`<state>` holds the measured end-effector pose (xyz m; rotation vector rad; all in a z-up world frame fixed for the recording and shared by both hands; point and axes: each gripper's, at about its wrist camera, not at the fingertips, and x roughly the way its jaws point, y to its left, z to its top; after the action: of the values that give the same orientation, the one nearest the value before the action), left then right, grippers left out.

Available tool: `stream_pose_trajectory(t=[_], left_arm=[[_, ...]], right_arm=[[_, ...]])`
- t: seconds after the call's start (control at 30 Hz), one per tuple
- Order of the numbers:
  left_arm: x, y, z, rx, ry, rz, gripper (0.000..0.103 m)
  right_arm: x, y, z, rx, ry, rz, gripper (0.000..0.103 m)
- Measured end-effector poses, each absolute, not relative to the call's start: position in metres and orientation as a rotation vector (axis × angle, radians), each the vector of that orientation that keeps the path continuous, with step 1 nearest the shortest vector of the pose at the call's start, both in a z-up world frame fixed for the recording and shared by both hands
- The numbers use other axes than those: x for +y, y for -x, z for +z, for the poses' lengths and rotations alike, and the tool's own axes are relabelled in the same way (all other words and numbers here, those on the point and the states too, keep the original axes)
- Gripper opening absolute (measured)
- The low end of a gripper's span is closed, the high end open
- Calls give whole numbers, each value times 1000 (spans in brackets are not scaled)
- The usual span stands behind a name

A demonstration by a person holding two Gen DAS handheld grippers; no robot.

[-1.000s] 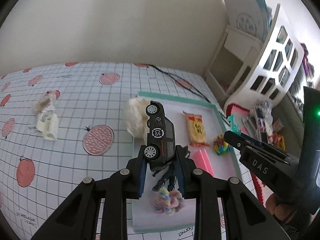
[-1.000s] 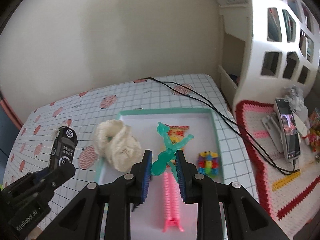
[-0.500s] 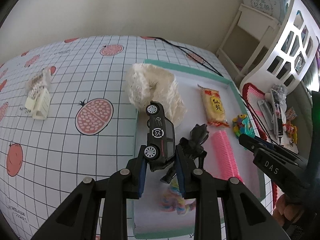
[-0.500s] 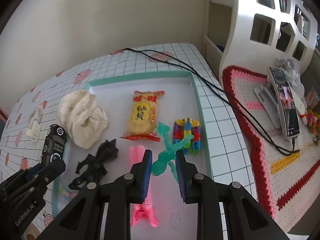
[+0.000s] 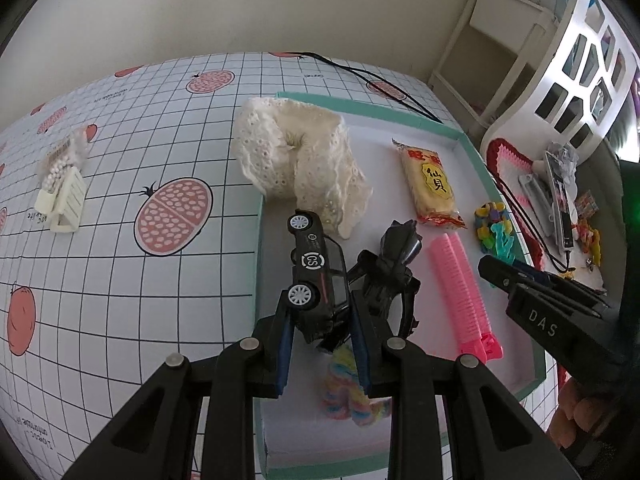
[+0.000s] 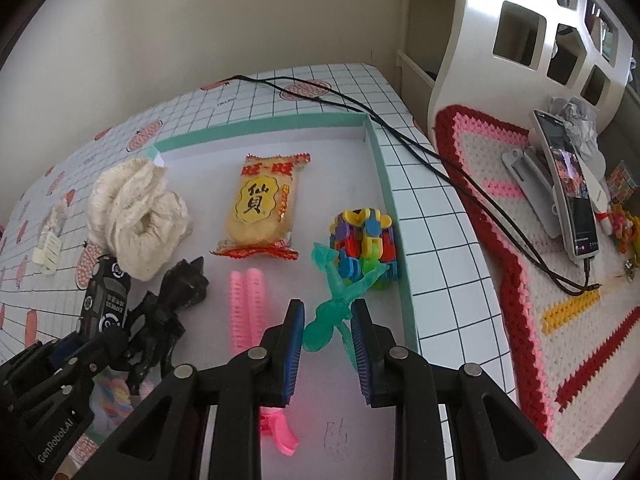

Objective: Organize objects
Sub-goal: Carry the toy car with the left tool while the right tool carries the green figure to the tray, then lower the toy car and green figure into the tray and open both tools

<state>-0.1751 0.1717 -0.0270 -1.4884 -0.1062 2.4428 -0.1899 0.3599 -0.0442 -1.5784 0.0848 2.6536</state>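
My left gripper [image 5: 322, 344] is shut on a black toy car [image 5: 316, 270], held over the left side of the white tray with a teal rim [image 5: 376, 110]. The car [image 6: 106, 300] and that gripper also show at the lower left of the right wrist view. My right gripper [image 6: 328, 340] is shut on a translucent green figure [image 6: 340, 300], held low over the tray's right part, beside a multicoloured block toy [image 6: 364, 240]. In the tray lie a cream lace cloth [image 5: 304, 160], a yellow snack packet [image 6: 262, 208], a black figure [image 5: 390, 264], a pink hair roller [image 5: 460, 288] and a pastel fluffy ball [image 5: 352, 396].
A small white packet with beads [image 5: 62, 192] lies on the checked tablecloth [image 5: 160, 140] left of the tray. A black cable [image 6: 400, 128] runs past the tray's far right corner. A crocheted mat [image 6: 520, 240] with a phone on a stand [image 6: 568, 184] and a white shelf unit [image 6: 520, 32] stand to the right.
Both grippers have come down toward the tray and tipped further down, each keeping its toy. The tray and its contents now look larger and nearer in both views.
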Motion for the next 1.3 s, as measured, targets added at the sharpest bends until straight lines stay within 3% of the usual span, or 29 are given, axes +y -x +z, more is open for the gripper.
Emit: stream_pose_trajectory(t=[0.63,0.87,1.3], left_arm=[[169,175,-26,-109,1490,2427,30],[166,172,-19,-120,1460,2439,38],[160,170,2,-96,1364,2527,40]], right_arm=[[364,187,-58,125,1625,2604,27],[369,185,-53,181,1590,2614,37],[354,184,-32,79,1484,2705,37]])
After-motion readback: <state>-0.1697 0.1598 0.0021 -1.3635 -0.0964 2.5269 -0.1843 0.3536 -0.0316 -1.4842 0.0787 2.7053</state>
